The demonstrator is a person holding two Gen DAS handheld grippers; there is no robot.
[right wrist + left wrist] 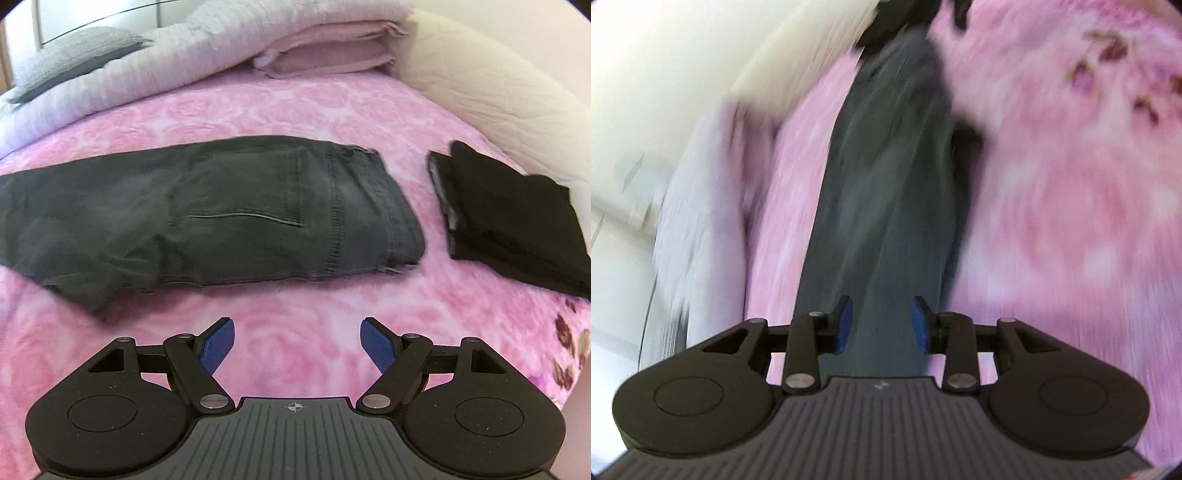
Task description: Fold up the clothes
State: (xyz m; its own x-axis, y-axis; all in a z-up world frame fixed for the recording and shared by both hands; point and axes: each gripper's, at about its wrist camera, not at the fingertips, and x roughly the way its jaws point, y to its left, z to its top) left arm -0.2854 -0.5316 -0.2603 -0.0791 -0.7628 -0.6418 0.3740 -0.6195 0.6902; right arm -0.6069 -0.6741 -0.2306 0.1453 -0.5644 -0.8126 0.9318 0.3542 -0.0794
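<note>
You have one pair of dark grey jeans [229,210], one folded black garment [513,221], one grey pillow [74,55], two stacked folded blankets [325,51], one pink bedspread [295,107]

No legible txt, labels or nos. anywhere.

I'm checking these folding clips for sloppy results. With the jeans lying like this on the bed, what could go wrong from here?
1. The jeans are only folded lengthwise, and the lower leg edge looks rumpled; folding over it may trap creases.
2. Neither the left gripper nor the right gripper holds cloth, so a fresh pinch might catch only one layer.
3. The black stack lies close by; swinging the jeans could disturb it.
</note>
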